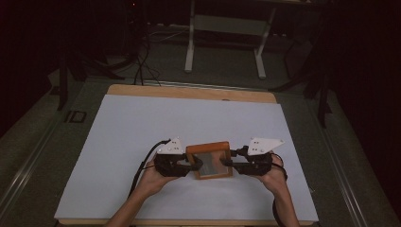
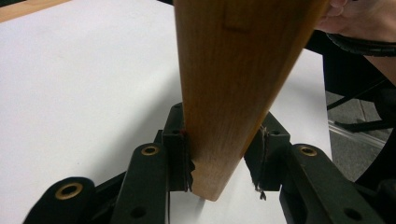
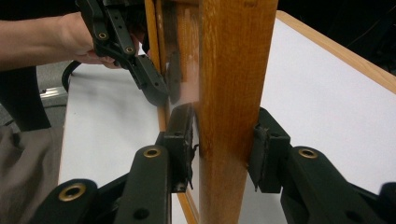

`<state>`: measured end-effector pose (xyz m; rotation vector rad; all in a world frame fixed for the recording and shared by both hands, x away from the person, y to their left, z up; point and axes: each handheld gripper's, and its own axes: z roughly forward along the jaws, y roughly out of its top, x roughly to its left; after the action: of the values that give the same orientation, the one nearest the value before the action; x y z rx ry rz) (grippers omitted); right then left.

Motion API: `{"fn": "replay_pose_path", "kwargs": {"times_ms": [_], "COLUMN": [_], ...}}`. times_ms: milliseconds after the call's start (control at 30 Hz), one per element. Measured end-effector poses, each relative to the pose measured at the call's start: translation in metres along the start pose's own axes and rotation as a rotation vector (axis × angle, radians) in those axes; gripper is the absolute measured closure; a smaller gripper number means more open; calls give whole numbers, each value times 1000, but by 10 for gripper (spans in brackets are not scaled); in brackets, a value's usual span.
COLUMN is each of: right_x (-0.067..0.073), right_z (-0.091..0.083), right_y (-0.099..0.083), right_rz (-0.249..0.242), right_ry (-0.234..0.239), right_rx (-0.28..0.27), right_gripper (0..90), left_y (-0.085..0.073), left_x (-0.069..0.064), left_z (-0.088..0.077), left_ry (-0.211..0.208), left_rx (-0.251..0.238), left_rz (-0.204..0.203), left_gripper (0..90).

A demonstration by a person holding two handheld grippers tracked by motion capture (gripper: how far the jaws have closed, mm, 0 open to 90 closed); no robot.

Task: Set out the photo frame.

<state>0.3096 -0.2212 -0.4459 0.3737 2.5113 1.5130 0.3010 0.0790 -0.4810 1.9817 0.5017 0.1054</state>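
Orange-brown wooden picture frame with a glass pane [image 1: 209,160], held between two grippers over the near-centre of the white sheet-covered table [image 1: 142,123]. Frame appears tilted up off the surface, near edge low.

Left gripper [image 1: 191,164] clamps the frame's left rail; right gripper [image 1: 227,163] clamps the right rail. Each has a hand behind it, forearms entering from the bottom edge.

Edges and room: wide bare white surface to the left, right and beyond the frame; a narrower strip between the hands and the near table edge. Light wooden border of the tabletop shows along the far side. Dark floor and a grey metal stand [image 1: 224,38] beyond.

Left gripper view: frame rail [image 2: 233,84] seen edge-on, both black jaws set against its two faces, lower corner of the wood just above the white sheet.

Right gripper view: rail [image 3: 231,107] gripped likewise; here the glass reflects, and the other gripper [image 3: 154,86] shows pinching the opposite rail.
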Motion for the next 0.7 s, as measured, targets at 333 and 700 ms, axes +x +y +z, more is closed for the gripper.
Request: {"fn": "replay_pose_path", "kwargs": {"times_ms": [333,700], "right_x": [0,-2], "right_z": [6,12], "right_y": [2,3], "right_rz": [15,29], "right_ry": [0,-3], "right_rx": [-19,-38], "right_gripper": [640,638], "left_y": [2,4], "left_x": [4,9], "left_z": [-8,-13], "left_ry": [6,10], "left_rx": [8,1], "left_rz": [9,1], "left_gripper": [643,641]}}
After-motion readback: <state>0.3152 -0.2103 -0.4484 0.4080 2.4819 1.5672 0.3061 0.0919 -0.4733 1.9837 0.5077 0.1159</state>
